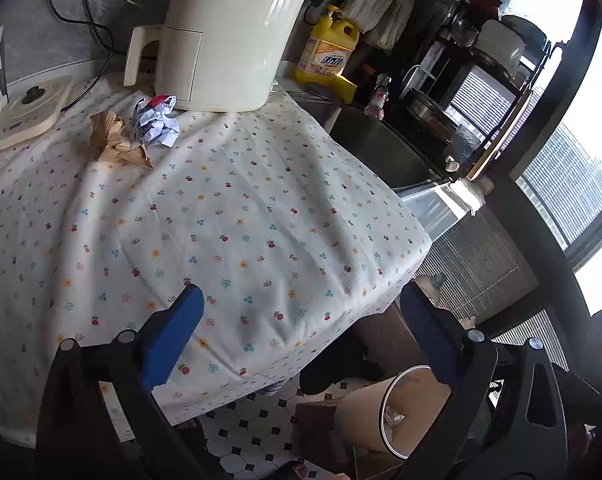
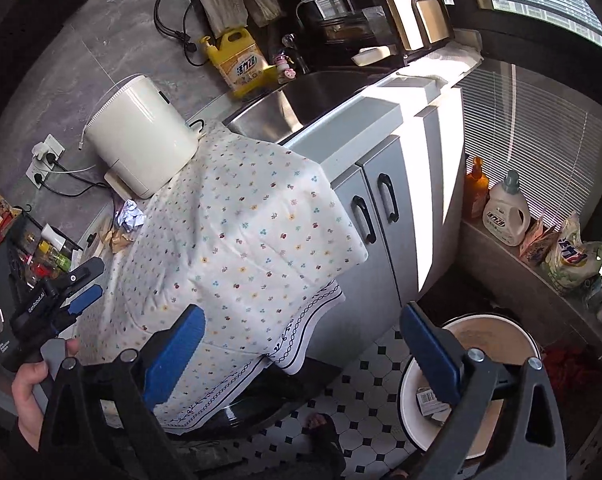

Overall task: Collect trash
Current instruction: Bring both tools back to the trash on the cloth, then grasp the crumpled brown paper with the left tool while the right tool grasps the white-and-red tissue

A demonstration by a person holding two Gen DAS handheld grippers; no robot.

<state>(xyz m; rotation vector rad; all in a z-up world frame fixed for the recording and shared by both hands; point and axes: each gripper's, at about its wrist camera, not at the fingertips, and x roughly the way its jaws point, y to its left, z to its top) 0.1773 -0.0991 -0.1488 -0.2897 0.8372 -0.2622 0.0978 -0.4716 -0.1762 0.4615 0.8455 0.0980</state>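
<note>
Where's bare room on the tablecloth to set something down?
Free: the wide stretch of tablecloth between the air fryer and the near edge. Crowded: the far left corner, with crumpled white paper, brown paper and scale.

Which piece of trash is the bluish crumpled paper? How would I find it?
Find the big cream appliance at the back of the flowery tablecloth. The bluish-white paper ball lies at its base. Its neighbour, the torn brown paper, is tan and flatter.

Left gripper (image 1: pixel 301 336) open, empty, above floral tablecloth (image 1: pixel 241 216). Crumpled white paper (image 1: pixel 157 122) touching brown paper (image 1: pixel 119 142) near air fryer (image 1: pixel 229 36). Bin (image 1: pixel 397 412) on floor.
</note>
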